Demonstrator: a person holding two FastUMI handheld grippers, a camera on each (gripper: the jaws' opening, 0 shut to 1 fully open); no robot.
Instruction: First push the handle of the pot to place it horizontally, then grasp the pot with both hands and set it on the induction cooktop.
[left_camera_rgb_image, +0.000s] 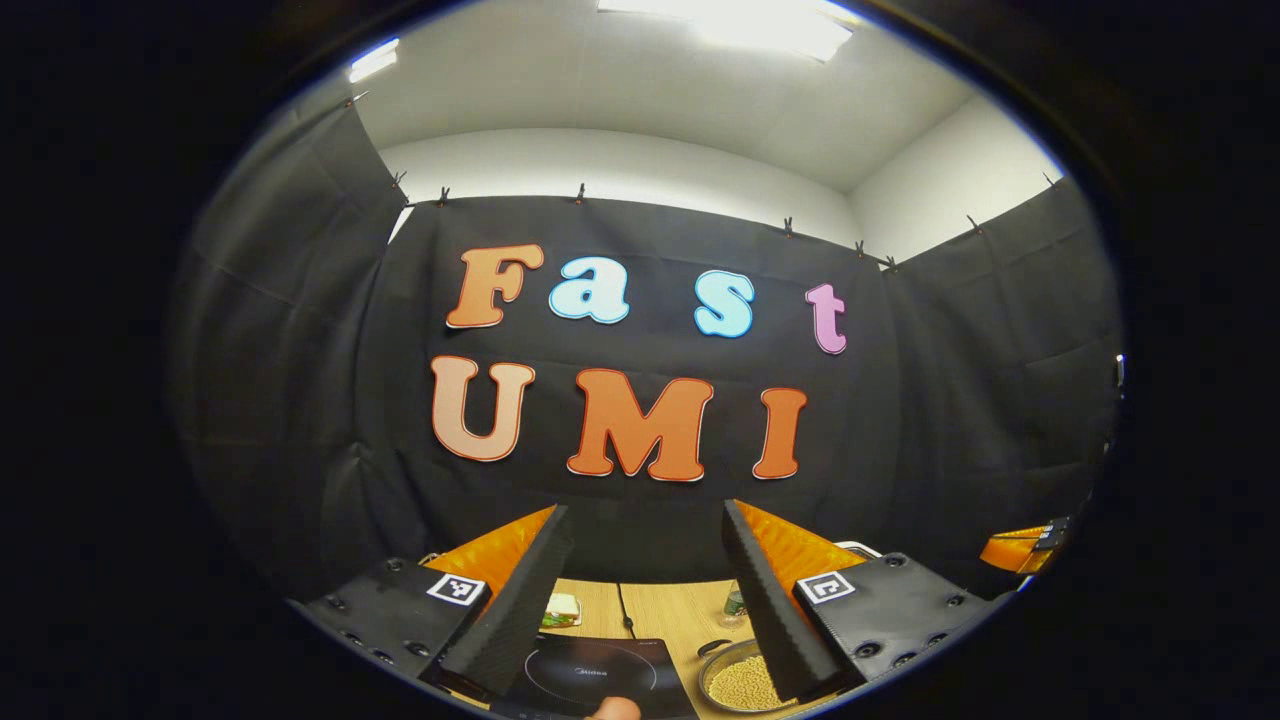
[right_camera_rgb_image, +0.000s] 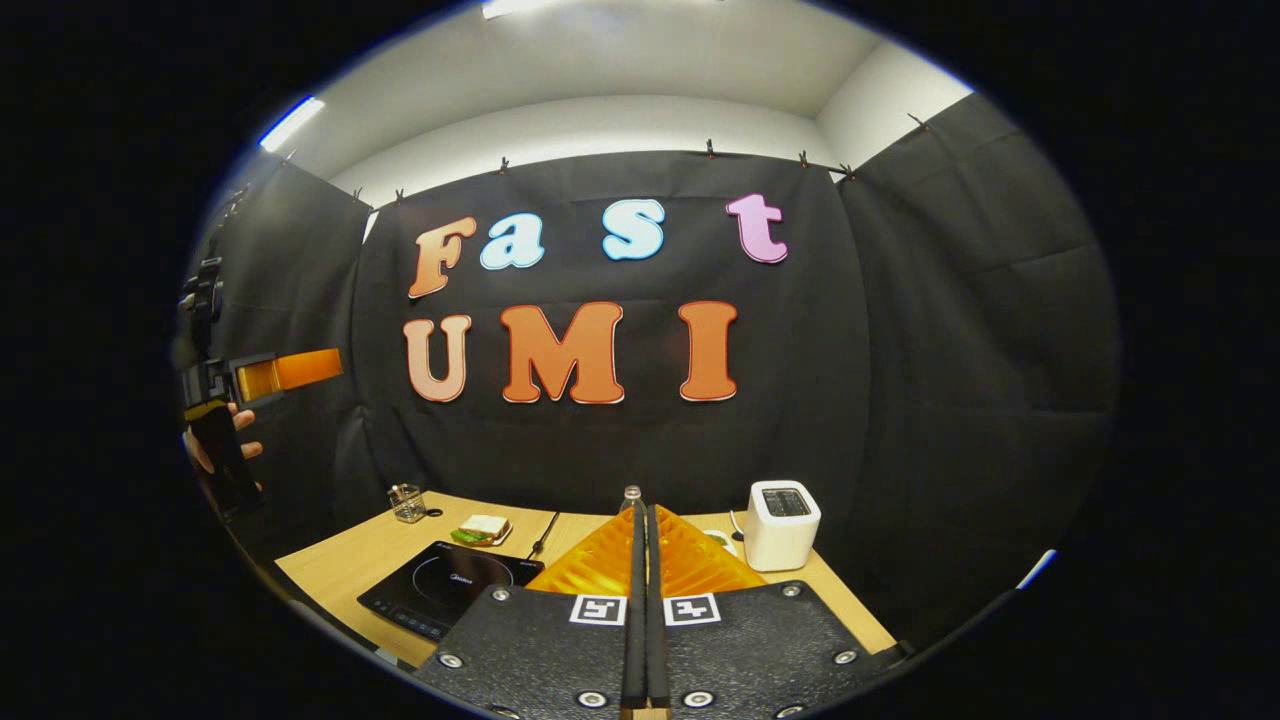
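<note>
Hanging high above the wooden table (right_camera_rgb_image: 350, 560), the left gripper (left_camera_rgb_image: 640, 560) has its two fingers spread well apart with nothing between them. Between those fingers, at the bottom of the left gripper view, lies the black induction cooktop (left_camera_rgb_image: 600, 675), and just to its right, low in the frame, sits the pot (left_camera_rgb_image: 742, 682), filled with small pale yellow grains (its right side is hidden behind the gripper's right finger, and I cannot make out the handle clearly). The pot stands on the table beside the cooktop, not on it. A plate with a sandwich (left_camera_rgb_image: 562, 608) shows behind the cooktop.

In the right gripper view, the right gripper (right_camera_rgb_image: 645, 600) is pressed closed, its fingers meeting in a thin line at bottom centre and holding nothing. The cooktop lies at lower left, the sandwich behind it, a small glass jar (right_camera_rgb_image: 407, 503) farther left, and a white toaster (right_camera_rgb_image: 782, 523) at lower right. A hand (right_camera_rgb_image: 215, 450) with the other gripper appears at the left edge.
</note>
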